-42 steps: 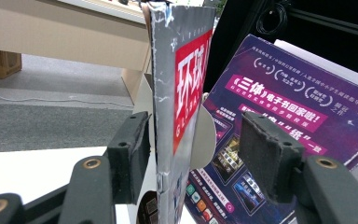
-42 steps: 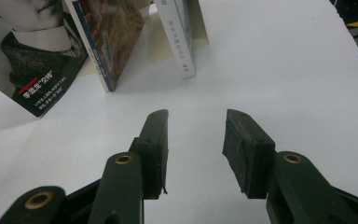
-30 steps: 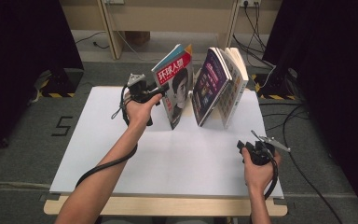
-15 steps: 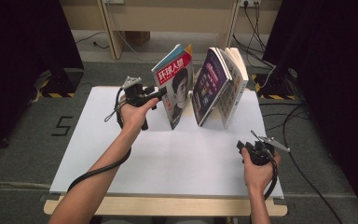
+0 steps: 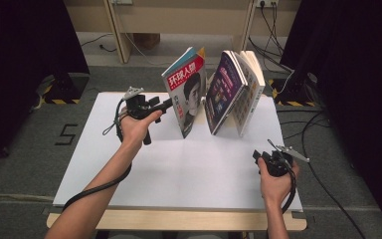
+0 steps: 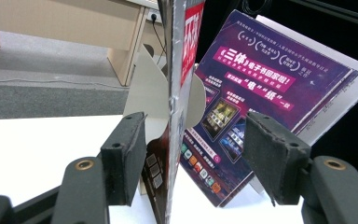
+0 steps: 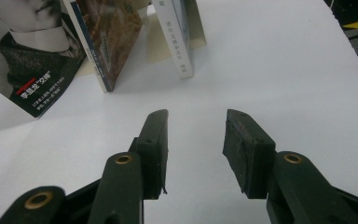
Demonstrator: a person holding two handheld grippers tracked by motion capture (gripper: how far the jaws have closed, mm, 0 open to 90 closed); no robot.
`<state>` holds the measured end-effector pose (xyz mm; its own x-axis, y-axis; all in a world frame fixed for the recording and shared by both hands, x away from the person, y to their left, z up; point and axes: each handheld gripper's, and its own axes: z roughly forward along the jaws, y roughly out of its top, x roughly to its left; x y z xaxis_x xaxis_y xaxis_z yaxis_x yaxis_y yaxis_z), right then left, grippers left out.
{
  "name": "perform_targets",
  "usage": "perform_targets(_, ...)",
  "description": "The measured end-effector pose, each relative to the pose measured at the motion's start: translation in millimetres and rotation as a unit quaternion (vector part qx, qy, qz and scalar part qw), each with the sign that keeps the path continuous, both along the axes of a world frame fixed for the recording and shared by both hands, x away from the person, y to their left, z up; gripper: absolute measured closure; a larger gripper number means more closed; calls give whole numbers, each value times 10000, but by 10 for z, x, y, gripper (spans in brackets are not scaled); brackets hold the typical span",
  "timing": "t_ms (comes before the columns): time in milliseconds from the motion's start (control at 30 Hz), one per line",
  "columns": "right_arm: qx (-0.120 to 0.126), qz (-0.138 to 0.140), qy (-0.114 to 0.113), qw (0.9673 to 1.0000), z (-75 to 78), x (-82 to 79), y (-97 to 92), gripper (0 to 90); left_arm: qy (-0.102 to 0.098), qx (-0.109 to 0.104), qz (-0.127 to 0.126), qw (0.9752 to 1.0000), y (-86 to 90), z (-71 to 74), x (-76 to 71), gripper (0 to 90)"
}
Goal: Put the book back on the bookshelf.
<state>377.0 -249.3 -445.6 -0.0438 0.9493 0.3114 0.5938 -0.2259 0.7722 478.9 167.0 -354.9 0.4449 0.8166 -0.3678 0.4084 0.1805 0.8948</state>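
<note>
Red-titled magazine with portrait cover (image 5: 186,94) stands tilted on white surface (image 5: 179,169), title "环球人物". Purple-covered magazine (image 5: 226,89) just beside, print "三体", "电", "纸". Left claw (image 6: 186,154) open wide, magazine edge between pads, left pad (image 6: 123,156) near, touching not sure. Right claw (image 7: 193,149) open, holds nothing, above surface.

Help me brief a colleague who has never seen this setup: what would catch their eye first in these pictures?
Probably the magazine with the red title block and a portrait, standing on edge at the far middle of the white table, its edge between the open left tongs. Right beside it, a purple-covered magazine leans against pale books. The right tongs hang open over bare table near the right front corner.
</note>
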Motion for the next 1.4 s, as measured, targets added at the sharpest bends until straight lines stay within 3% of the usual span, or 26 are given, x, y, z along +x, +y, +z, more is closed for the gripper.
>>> perform_targets(567,-16,14,18,10000,-5,1,18,601,129,65,-141,9998,148,-85,-146,384)
perform_targets(1400,-40,35,36,10000,-17,5,25,600,276,84,-140,9995,434,-231,-324,384)
